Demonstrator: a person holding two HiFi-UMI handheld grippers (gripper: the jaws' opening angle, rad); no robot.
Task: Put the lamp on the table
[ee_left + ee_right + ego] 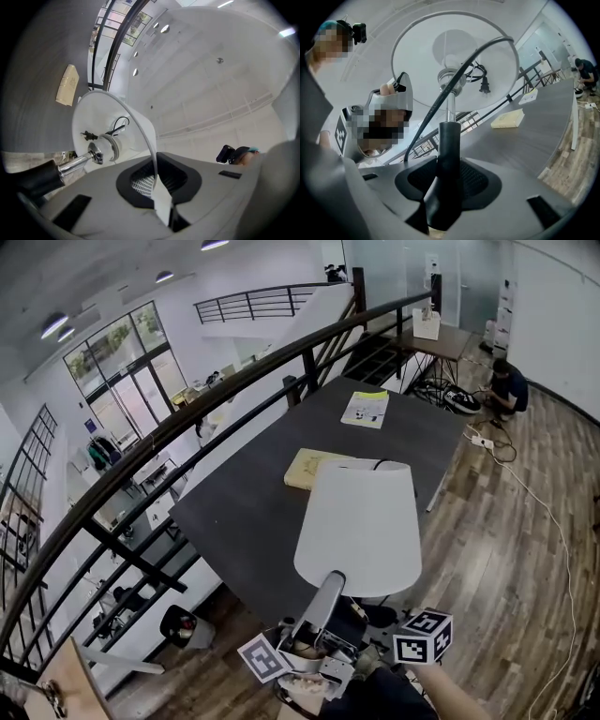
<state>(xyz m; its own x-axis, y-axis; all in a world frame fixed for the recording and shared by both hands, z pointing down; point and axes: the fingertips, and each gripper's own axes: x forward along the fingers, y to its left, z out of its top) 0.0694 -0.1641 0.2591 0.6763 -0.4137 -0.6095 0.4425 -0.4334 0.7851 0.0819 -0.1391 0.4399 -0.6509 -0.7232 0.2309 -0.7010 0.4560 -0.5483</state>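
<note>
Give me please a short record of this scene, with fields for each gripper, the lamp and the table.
left gripper: shut on the rim of the shade
right gripper: shut on the black stem
lamp: held by both grippers, not yet set down
table: dark; bears a board and a booklet
person: crouches on the floor beyond the table

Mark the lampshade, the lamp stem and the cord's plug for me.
lampshade (361, 521), head view, middle of its white outer wall.
lamp stem (449, 150), right gripper view, its black lower sleeve.
plug (484, 86), right gripper view, black body inside the shade.
</note>
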